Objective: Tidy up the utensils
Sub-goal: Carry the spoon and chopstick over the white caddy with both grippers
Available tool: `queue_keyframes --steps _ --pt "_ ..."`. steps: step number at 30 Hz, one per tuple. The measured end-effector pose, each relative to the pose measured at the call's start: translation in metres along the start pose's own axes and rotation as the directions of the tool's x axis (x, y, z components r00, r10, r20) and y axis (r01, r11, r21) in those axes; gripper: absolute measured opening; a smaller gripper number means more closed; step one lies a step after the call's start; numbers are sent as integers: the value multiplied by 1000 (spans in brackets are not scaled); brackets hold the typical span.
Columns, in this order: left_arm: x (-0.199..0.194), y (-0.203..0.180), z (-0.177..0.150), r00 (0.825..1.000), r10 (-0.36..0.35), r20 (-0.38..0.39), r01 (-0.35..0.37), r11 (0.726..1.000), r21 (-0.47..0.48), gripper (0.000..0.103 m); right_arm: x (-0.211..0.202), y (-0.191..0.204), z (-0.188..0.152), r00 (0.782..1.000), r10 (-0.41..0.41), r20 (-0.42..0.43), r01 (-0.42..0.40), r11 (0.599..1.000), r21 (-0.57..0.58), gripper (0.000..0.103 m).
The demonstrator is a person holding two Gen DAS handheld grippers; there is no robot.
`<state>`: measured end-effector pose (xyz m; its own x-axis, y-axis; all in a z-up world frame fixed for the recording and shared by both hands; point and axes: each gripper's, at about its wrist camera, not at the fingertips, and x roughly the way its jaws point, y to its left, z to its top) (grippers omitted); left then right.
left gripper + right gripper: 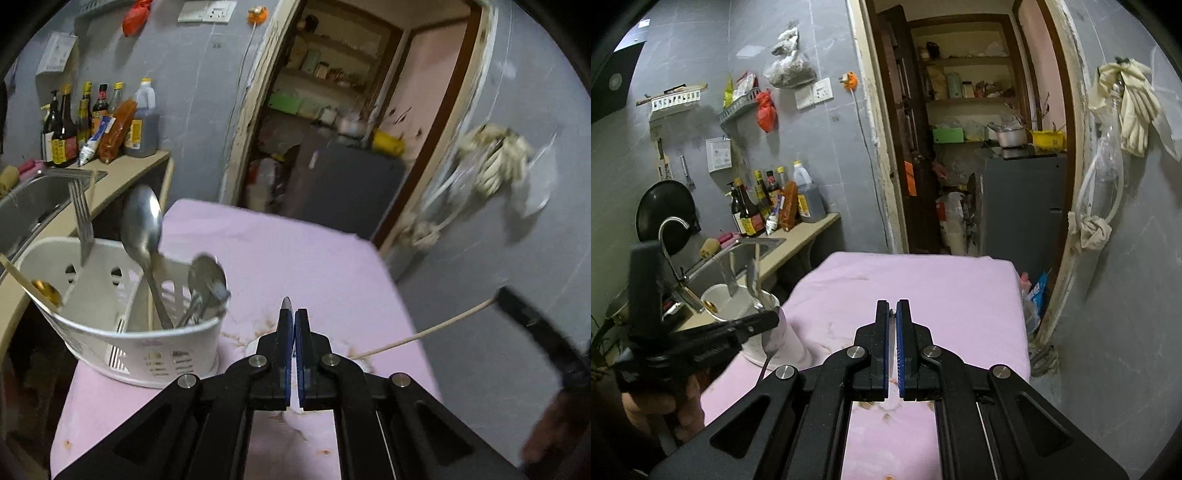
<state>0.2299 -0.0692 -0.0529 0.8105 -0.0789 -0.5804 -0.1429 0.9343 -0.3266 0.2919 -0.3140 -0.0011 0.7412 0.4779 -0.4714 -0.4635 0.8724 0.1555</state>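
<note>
White slotted caddy holds upright spoons, fork, seemingly a chopstick

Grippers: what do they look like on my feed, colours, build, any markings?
Both the left gripper and right gripper are matte black linkage frames with round silver pivot bolts. Each carries two flat black fingers lined with blue pads. No cables or markings show. A bare hand grips the left one's handle.

a utensil holder stands on the table's left side, spoons inside; counter with sink lies left of it
</note>
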Motion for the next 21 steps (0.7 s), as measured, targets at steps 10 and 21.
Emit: queue_keyframes --steps 10,21 --pt "-61 35 52 981 -133 142 135 991 -3 2 -41 80 59 993 30 118 -16 993 -118 3" --pt "-115 87 93 954 -132 270 122 991 52 2 -41 172 108 983 111 149 -81 978 -194 3"
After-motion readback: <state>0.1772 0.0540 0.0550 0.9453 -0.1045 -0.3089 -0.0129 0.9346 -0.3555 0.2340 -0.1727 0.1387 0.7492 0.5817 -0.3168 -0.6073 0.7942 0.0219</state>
